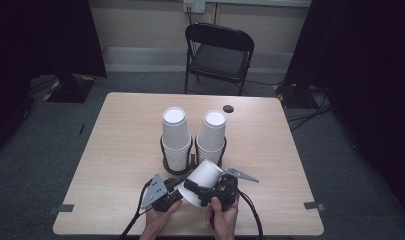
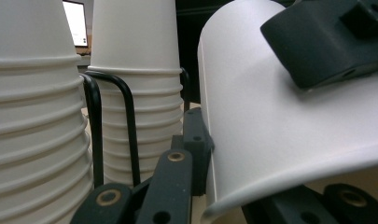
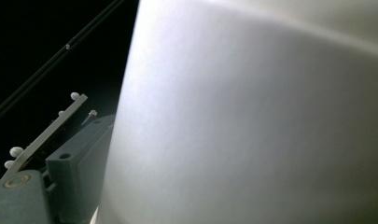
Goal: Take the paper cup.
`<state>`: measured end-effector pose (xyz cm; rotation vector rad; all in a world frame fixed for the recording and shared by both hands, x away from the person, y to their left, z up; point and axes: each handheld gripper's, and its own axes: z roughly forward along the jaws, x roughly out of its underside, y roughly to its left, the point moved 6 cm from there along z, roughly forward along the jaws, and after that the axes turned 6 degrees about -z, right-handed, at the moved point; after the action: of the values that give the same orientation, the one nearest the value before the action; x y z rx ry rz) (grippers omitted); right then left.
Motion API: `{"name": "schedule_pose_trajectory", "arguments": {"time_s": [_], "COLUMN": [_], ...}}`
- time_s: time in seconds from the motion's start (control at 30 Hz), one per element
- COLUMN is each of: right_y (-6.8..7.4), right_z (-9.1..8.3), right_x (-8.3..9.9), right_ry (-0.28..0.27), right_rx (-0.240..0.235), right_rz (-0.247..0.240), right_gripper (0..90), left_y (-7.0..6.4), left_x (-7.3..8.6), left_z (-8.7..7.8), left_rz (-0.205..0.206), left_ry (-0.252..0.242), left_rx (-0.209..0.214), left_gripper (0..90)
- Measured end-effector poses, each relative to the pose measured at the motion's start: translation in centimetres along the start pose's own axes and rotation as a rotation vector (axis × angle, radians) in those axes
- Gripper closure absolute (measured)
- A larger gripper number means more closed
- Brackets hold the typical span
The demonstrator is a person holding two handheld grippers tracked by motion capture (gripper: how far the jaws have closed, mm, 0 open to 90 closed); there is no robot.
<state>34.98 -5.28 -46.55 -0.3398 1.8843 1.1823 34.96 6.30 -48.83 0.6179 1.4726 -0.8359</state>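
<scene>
Now your right gripper (image 1: pixel 197 192) clamps tilted paper cup (image 1: pixel 202 179); left gripper (image 1: pixel 176 195) at its rim, grip unclear, stacks (image 1: pixel 176 132) just beyond

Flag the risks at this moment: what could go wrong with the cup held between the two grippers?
The paper cup is tilted, pinched by the right gripper at its wall and the left gripper at its rim; squeezing may crease it. It hangs close to the right stack in the black wire holder, so a swing could knock that stack.
</scene>
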Motion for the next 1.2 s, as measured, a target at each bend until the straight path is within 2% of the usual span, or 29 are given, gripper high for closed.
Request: {"name": "schedule_pose_trajectory", "arguments": {"time_s": [0.13,0.3,0.47,0.67,0.8,0.83,0.93,1.0,1.03,1.2], "right_y": [0.0,-0.3,-0.6,-0.7,-1.2,-1.3,-1.5,-1.6,-1.6,-1.7], "right_z": [-0.1,-0.8,-1.2,-1.4,-1.9,-2.1,-2.3,-2.3,-2.3,-2.8], "right_x": [-0.2,-1.0,-1.3,-1.6,-2.1,-2.2,-2.4,-2.5,-2.6,-3.3], "right_ry": [-0.006,-0.046,-0.051,-0.055,-0.082,-0.084,-0.087,-0.076,-0.074,-0.080], "right_rx": [0.001,0.012,0.009,0.003,0.028,0.032,0.037,0.037,0.043,0.051], "right_rz": [-0.008,0.007,0.000,-0.008,-0.009,-0.010,-0.024,-0.035,-0.050,-0.120], "right_gripper": [8.5,11.3,10.3,11.7,13.0,13.0,13.0,13.0,13.1,12.8], "left_y": [-0.1,-0.2,-0.4,-0.2,0.1,0.3,0.9,1.2,1.3,2.0], "left_x": [0.0,0.1,-0.1,0.1,0.4,0.4,0.3,0.3,0.3,0.3], "left_z": [0.0,-0.2,-0.1,-0.6,-1.1,-1.2,-1.5,-1.7,-1.8,-2.2], "left_rz": [-0.028,-0.034,-0.045,-0.048,-0.077,-0.078,-0.096,-0.089,-0.084,-0.092], "left_ry": [-0.006,0.012,0.052,0.067,0.081,0.088,0.096,0.114,0.122,0.161], "left_rx": [0.012,0.036,0.049,0.061,0.093,0.090,0.081,0.076,0.066,0.074], "left_gripper": [84.7,85.0,85.0,85.1,85.2,85.3,85.6,85.8,85.7,85.7]}}
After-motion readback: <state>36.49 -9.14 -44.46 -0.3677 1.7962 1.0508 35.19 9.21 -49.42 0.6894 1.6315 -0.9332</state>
